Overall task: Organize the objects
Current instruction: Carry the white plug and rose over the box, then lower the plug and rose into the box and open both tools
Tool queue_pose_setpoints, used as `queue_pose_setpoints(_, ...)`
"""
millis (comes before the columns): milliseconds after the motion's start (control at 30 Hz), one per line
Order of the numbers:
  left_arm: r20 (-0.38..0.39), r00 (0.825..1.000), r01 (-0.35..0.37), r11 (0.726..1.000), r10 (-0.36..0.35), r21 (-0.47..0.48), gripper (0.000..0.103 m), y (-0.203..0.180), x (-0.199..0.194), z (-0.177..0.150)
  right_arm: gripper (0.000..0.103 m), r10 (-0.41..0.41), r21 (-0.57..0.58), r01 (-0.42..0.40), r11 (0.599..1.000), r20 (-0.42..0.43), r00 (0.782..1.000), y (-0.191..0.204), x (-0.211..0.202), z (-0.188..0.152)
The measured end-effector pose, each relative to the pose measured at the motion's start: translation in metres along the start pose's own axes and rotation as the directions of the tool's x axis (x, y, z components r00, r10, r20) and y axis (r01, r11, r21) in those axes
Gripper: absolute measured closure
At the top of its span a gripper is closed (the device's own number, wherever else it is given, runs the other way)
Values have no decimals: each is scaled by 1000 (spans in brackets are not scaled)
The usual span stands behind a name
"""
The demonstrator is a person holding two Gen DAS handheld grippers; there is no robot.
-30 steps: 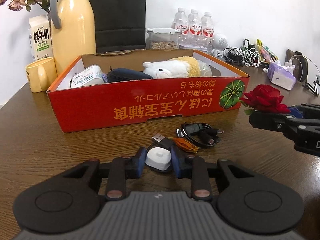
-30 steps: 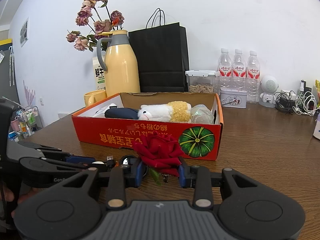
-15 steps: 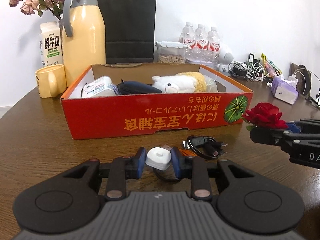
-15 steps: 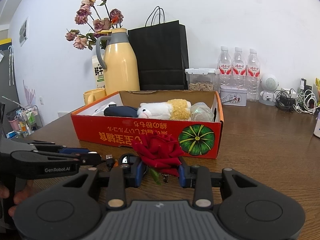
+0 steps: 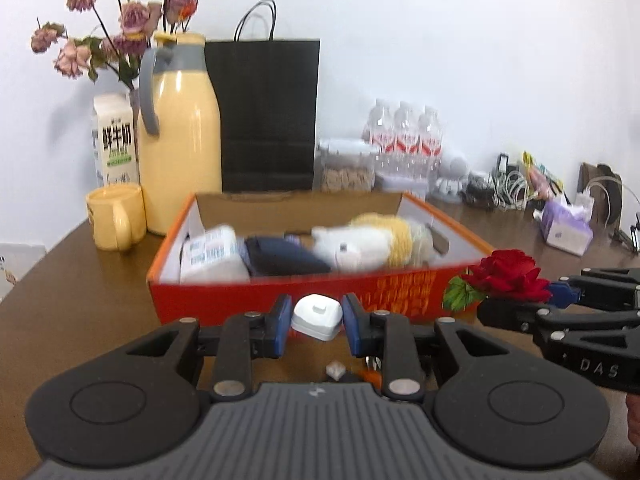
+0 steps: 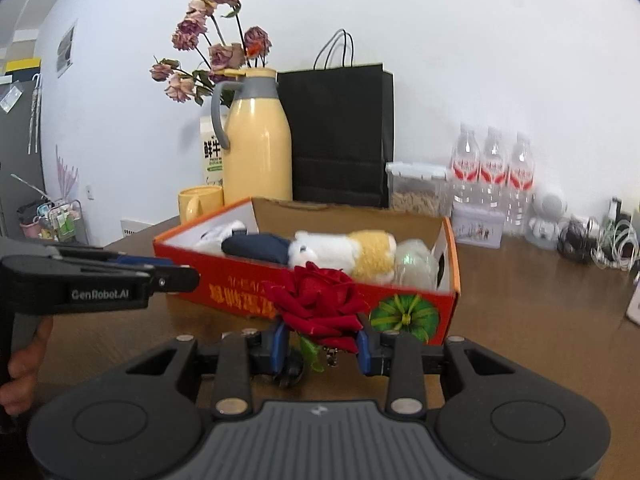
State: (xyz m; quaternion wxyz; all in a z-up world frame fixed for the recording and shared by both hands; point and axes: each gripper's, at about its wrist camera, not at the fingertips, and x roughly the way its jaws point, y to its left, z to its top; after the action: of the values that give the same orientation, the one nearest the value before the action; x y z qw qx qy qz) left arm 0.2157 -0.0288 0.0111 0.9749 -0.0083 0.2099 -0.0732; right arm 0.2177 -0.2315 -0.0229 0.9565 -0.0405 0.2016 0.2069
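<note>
With my left gripper (image 5: 314, 323) jaws pinching the small white plastic charger plug (image 5: 317, 317) and my right gripper (image 6: 322, 343) jaws pinching the red fabric rose (image 6: 320, 304), I should clear the near wall of the orange cardboard box (image 5: 224, 307) before releasing inside.

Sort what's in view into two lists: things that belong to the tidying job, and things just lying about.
Part of the job:
- white charger, held in the left gripper
- red rose, held in the right gripper
- red box

Just lying about:
- yellow jug
- black bag
- water bottles
- yellow mug
</note>
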Motion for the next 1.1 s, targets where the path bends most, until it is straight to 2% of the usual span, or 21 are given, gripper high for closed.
queue_pose_setpoints(300,75,997,-1,999,4,-36,74,-14,25,43,70,-49,-28,51,998,71,996,-7,21,50)
queue_pose_setpoints(467,91,995,-41,996,49,-82,74,-16,54,64,70,-89,25,88,996,54,995,-18,54,71)
queue_pose_setpoints(567,73,995,-59,991,68,-118,74,-12,72,66,70,-106,55,104,993,30,994,-25,72,70)
queue_pose_setpoints(700,33,996,-81,990,85,-120,74,-7,90,62,70,-120,68,120,990,-14,993,-34,89,62)
queue_pose_setpoints(967,4,994,-106,986,108,-131,74,2,101,60,70,-121,70,125,990,-58,991,-40,105,53)
queue_pose_setpoints(1033,7,993,-116,986,118,-122,72,1,101,58,67,-119,72,123,990,-67,991,-41,107,52)
queue_pose_setpoints(1067,16,991,-129,985,132,-114,63,0,100,57,61,-116,74,121,990,-71,991,-42,108,51)
queue_pose_setpoints(1100,22,989,-141,984,144,-106,55,-1,99,57,49,-115,78,121,990,-72,991,-42,108,50)
